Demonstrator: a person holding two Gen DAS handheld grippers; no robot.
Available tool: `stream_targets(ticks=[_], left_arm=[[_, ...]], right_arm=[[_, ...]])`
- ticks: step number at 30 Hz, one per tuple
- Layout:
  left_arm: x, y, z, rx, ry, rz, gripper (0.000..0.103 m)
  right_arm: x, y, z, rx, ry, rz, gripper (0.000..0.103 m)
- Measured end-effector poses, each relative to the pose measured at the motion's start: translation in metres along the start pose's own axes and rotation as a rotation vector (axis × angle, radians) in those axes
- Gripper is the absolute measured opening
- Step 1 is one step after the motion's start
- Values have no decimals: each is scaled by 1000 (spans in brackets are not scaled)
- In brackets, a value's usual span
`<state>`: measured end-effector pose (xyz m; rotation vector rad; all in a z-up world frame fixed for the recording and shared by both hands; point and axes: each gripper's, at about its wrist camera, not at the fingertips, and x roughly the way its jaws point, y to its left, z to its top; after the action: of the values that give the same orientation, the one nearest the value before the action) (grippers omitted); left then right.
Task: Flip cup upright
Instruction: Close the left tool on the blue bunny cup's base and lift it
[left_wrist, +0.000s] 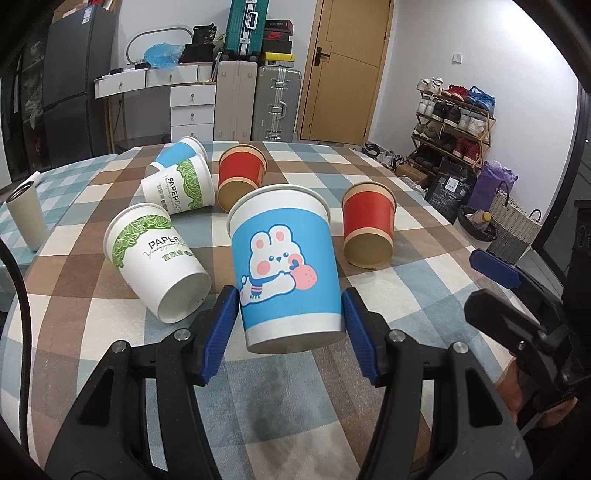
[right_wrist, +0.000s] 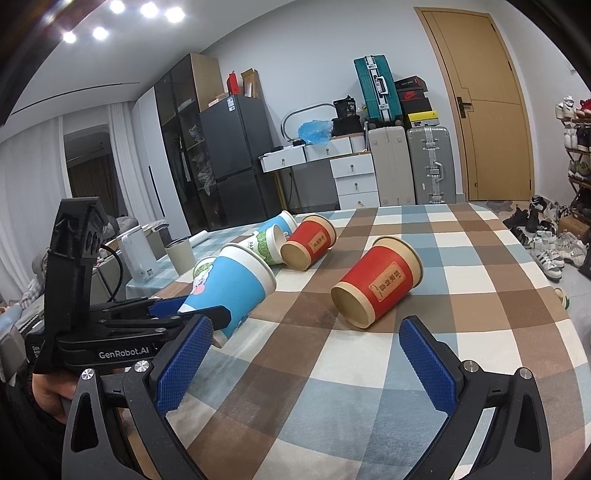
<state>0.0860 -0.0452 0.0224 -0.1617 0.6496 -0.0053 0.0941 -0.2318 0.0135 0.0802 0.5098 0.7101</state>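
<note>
Holding the blue rabbit cup (left_wrist: 286, 266) near its base, the left hand-held gripper (left_wrist: 290, 332) has a blue pad pressed on each side of the cup's lower wall. The cup is off the checked worktop (left_wrist: 424, 295) and tilted (from the right wrist view its long axis slants roughly halfway between lying and standing), with the rim (right_wrist: 255, 264) up and away from the gripper and the base toward it. The base end looks close to the cloth, though whether it touches cannot be told.

The right hand-held gripper (right_wrist: 306, 365) stands wide apart and empty, off to the right of the held cup, so the left hand is plainly the one doing the work.

My guess is that the turn is partly done: the rim has yet to swing over the base before the cup can be set down.

Room matters on the left, where a white leaf-print cup (left_wrist: 159, 258) lies on its side just beside the held one. A red cup (left_wrist: 367, 227) lies on the right, a little further off. The cloth directly below and nearer the gripper is bare, and the worktop's edges are well away.
</note>
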Motion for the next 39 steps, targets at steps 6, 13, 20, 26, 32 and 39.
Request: stream_targets(ticks=[6,13,20,26,32,39], left_arm=[[-15,4,-7,-4,-16,2,55],[-29,13,-20,-27,-20,4,55],[-36,14,-30,-33,-18,-1,55],[-43,13,-43,-30,-15,-5,55],[-44,11,-47,-29,-13,-6,55],[-44,4,-56,-26,-6,-15,55]], right_arm=[[3,7,-1,-13,10,19,103],[8,13,-4,-33,23,26,103],[7,13,-4,-35,24,29,103],[6,19,-5,-57,20,50,103],[7,27,-7,-101,27,57,103],[9,28,-10,-117,37,51,103]])
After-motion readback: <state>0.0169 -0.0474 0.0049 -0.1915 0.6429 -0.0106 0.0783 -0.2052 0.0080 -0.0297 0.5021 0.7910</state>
